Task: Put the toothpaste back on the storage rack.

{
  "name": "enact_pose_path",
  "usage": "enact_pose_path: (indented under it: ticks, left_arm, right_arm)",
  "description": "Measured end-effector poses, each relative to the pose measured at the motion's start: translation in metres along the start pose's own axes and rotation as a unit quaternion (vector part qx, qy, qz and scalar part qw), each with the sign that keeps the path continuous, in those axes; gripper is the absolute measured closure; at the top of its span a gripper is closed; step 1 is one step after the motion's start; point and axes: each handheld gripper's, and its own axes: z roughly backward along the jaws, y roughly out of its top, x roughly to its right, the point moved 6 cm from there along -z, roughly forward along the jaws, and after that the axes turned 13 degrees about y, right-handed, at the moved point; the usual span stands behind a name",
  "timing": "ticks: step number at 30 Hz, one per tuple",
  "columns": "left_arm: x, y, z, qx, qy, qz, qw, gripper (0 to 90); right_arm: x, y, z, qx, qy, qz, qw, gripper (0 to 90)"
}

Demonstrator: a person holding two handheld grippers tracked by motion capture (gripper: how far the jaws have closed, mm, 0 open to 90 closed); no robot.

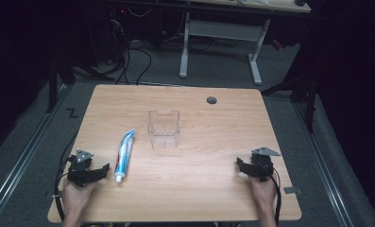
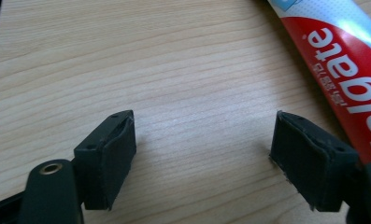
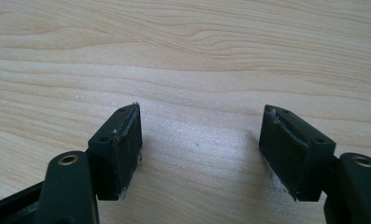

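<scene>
1. High view: the left tool (image 1: pixel 100 169) rests near the counter's (image 1: pixel 213 189) front-left corner, its jaws wide and empty, just beside the toothpaste tube (image 1: pixel 124 153).
2. The tube lies flat and is smooth; a pinch at its edge could push it sideways.
3. The clear box (image 1: pixel 164 128) stands mid-counter and is light; a bump could tip it.
4. The right tool (image 1: pixel 242 165), near the front-right corner, is also wide and empty.

The toothpaste tube (image 2: pixel 342 60) is cut off by the left gripper view's edges.

Red, white and blue toothpaste tube (image 1: pixel 124 154), clear plastic box (image 1: pixel 164 128), pale wood-grain table (image 1: pixel 199 179), black hand-held grippers.
</scene>
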Motion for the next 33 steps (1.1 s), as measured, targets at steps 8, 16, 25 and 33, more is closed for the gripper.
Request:
enact_pose_path:
  ticks: [8,16,25,33]
  left_arm:
    - [-0.006,0.000,0.011,0.006,0.012,0.006,0.9999,27.5]
    - [-0.008,-0.007,0.021,0.005,0.006,0.017,0.9998,25.3]
    - [-0.009,-0.011,0.039,0.021,0.003,0.021,0.9996,30.1]
    - [-0.005,0.001,0.060,0.039,-0.007,0.024,0.9989,32.6]
  right_arm:
    - [0.000,0.000,0.000,0.000,0.000,0.000,1.0000,30.1]
    - [-0.001,0.000,0.000,0.000,0.000,0.000,1.0000,30.0]
    - [-0.001,0.000,0.000,0.000,0.000,0.000,1.0000,30.2]
    - [-0.001,0.000,0.000,0.000,0.002,0.001,1.0000,30.5]
